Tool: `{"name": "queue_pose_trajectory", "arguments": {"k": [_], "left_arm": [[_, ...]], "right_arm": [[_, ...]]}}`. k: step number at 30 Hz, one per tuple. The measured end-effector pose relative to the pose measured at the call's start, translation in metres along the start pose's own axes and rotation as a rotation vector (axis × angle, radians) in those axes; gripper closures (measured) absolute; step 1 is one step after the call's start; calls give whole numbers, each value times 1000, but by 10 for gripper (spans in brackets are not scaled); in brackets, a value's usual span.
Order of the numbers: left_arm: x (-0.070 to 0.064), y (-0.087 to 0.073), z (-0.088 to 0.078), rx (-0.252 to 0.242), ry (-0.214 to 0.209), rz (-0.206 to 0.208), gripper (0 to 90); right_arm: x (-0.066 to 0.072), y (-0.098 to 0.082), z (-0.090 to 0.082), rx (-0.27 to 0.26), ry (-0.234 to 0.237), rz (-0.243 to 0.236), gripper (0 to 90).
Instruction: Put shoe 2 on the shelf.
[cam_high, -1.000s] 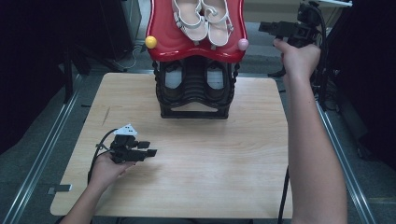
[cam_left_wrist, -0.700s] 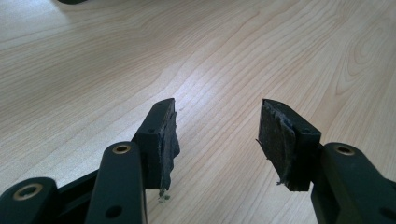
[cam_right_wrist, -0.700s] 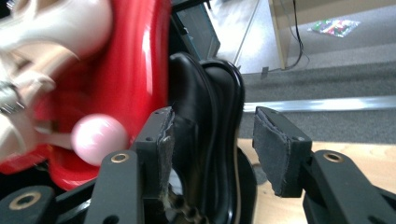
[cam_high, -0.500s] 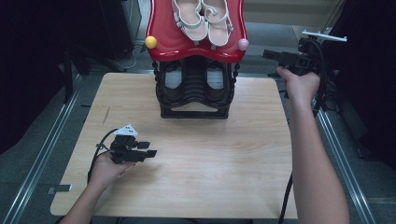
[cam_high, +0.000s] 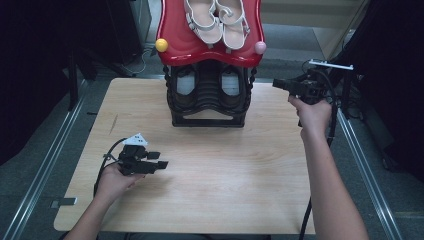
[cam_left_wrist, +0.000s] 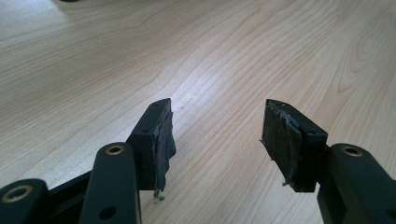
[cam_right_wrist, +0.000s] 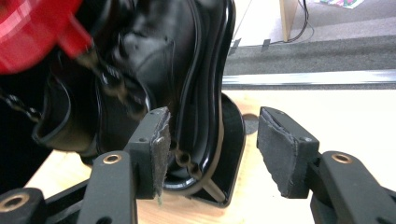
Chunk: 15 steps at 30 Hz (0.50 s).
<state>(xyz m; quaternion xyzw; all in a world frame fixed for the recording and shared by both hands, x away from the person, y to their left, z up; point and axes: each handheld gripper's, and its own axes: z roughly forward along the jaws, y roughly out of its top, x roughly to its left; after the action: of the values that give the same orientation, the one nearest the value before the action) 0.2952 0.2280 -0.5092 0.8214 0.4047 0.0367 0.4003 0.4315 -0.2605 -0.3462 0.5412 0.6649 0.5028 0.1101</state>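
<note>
A shoe rack stands at the table's back middle, with a red top shelf (cam_high: 210, 52) over black lower tiers (cam_high: 207, 97). A pair of white sandals (cam_high: 216, 20) lies on the red shelf. My right gripper (cam_high: 278, 85) hovers just right of the rack, level with the black tiers and pointing at them. In the right gripper view the right gripper (cam_right_wrist: 212, 119) is open, its jaws have just been opening, and the black rack's edge (cam_right_wrist: 210, 93) shows beyond the gap, untouched. My left gripper (cam_high: 161, 159) rests low over the front left of the table; the left gripper (cam_left_wrist: 218, 112) is open, jaws just widened, over bare wood.
A yellow ball (cam_high: 161, 45) and a pink ball (cam_high: 260, 47) sit at the red shelf's front corners. The wooden table (cam_high: 225, 170) has metal rails along both sides. Cables trail from both grippers. Dark furniture stands at the far left.
My right hand has come down from beside the red top shelf to the height of the black tiers. The left hand has stayed put. Both grippers' jaws look slightly wider.
</note>
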Motion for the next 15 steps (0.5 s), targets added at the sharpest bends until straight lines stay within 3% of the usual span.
{"name": "queue_pose_trajectory", "arguments": {"k": [4, 15], "left_arm": [[0, 0, 0, -2, 2, -2, 428], [0, 0, 1, 2, 6, -11, 424]], "right_arm": [[-4, -17, 2, -9, 16, 3, 457], [-9, -63, 11, 44, 62, 12, 452]]}}
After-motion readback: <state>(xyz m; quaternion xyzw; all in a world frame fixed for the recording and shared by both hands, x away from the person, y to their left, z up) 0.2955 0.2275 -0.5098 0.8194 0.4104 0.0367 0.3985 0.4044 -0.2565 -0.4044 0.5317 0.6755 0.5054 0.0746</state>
